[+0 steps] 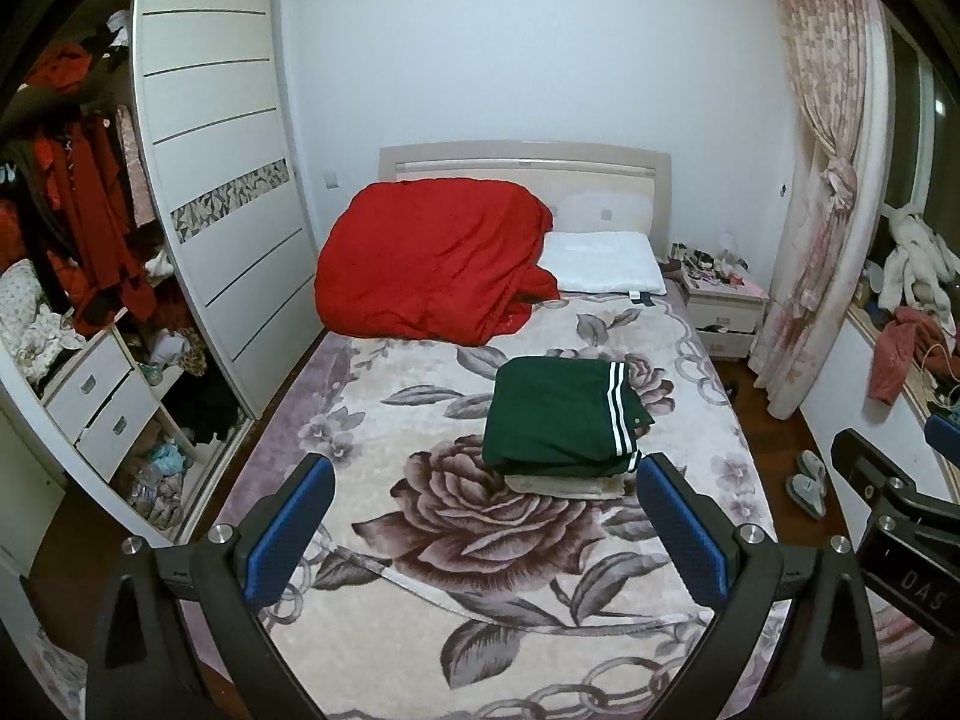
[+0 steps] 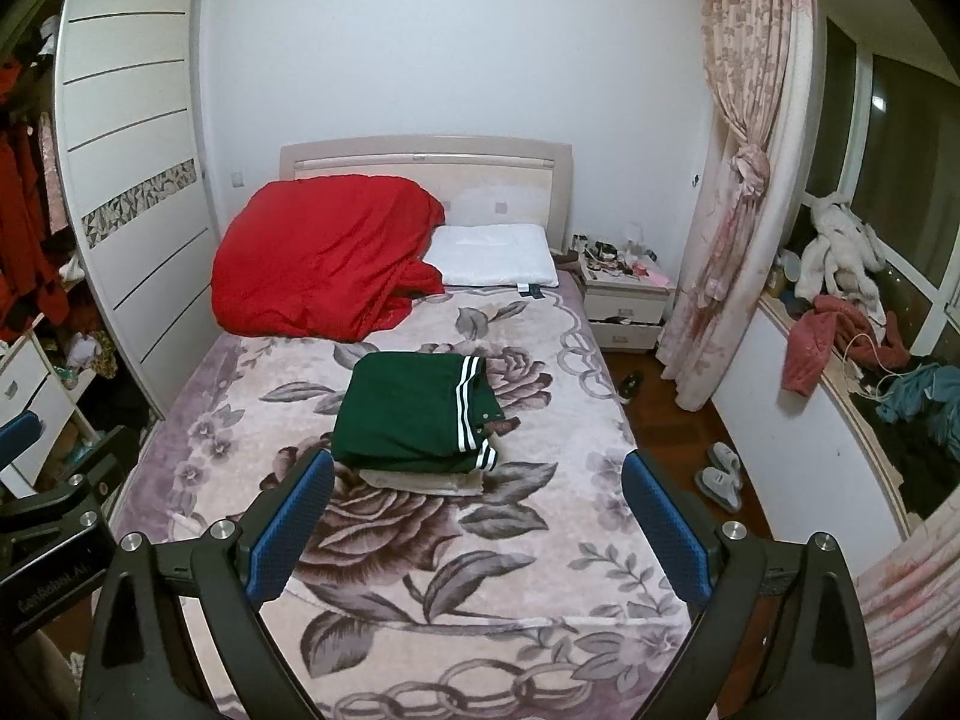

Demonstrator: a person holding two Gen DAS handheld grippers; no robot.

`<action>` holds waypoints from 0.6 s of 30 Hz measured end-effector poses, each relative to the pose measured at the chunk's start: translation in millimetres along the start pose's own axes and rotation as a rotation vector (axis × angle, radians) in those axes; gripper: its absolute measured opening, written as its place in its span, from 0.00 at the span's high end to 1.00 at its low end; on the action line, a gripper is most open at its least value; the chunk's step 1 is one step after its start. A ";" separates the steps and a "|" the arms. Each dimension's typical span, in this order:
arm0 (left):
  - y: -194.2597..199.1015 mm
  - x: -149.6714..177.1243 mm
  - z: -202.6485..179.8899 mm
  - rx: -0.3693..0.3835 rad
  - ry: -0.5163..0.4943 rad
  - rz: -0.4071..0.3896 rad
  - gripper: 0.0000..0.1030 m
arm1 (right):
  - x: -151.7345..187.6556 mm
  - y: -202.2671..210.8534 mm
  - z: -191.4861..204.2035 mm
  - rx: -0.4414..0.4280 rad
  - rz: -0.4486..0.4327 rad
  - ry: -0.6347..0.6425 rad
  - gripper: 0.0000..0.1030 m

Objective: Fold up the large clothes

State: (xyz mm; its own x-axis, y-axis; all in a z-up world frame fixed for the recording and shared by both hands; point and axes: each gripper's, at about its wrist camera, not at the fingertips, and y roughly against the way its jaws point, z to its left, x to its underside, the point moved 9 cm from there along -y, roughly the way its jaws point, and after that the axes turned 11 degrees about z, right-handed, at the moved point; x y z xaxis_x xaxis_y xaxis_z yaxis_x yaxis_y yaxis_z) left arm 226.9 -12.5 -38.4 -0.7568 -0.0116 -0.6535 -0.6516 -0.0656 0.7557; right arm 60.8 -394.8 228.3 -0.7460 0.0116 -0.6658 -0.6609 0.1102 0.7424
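Both my left claw [image 1: 486, 516] and right claw [image 2: 477, 510] gape wide, empty, above the bed [image 1: 540, 570]; a folded green garment [image 1: 558, 420] lies ahead.

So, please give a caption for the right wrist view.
Open right claw above bed; folded green garment on beige one.

Cluttered bedroom, white walls, dim indoor light.
Bed [image 2: 420, 570] with floral cover fills the centre, pale headboard [image 2: 426, 159] at the far wall, red duvet [image 2: 318, 258] and white pillow [image 2: 492, 264] at its head. White sliding wardrobe [image 1: 210, 180] on the left, open side crammed with clothes. Bedside table [image 2: 624, 300] far right, pink floral curtain [image 2: 738, 180] tied back, dark window [image 2: 900, 180] above a ledge with clothes, wood floor [image 2: 672, 420] with slippers [image 2: 720, 474].
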 end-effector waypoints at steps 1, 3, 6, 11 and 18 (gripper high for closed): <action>0.7 -0.4 -0.6 -0.001 0.001 -0.003 0.00 | -1.4 0.0 0.7 -0.002 -0.001 0.000 0.05; 1.1 -0.7 -0.3 -0.002 0.001 -0.005 0.00 | -2.9 -0.2 1.7 -0.004 -0.003 0.000 0.05; 2.5 -0.3 -0.6 -0.003 0.001 -0.008 0.00 | -4.2 0.2 2.6 -0.003 -0.005 0.002 0.05; 2.5 0.1 -0.5 -0.003 0.003 -0.008 0.00 | -1.8 1.4 3.0 -0.004 -0.007 -0.003 0.04; 5.7 -2.7 -2.1 -0.007 0.002 -0.017 0.00 | -4.1 0.8 4.3 -0.002 -0.012 -0.003 0.04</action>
State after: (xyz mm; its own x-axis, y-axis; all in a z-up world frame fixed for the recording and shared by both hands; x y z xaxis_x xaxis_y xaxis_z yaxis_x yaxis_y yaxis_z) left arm 225.3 -14.9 -32.4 -0.7453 -0.0128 -0.6666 -0.6642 -0.0723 0.7440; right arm 63.7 -390.5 231.3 -0.7375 0.0135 -0.6752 -0.6702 0.1087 0.7342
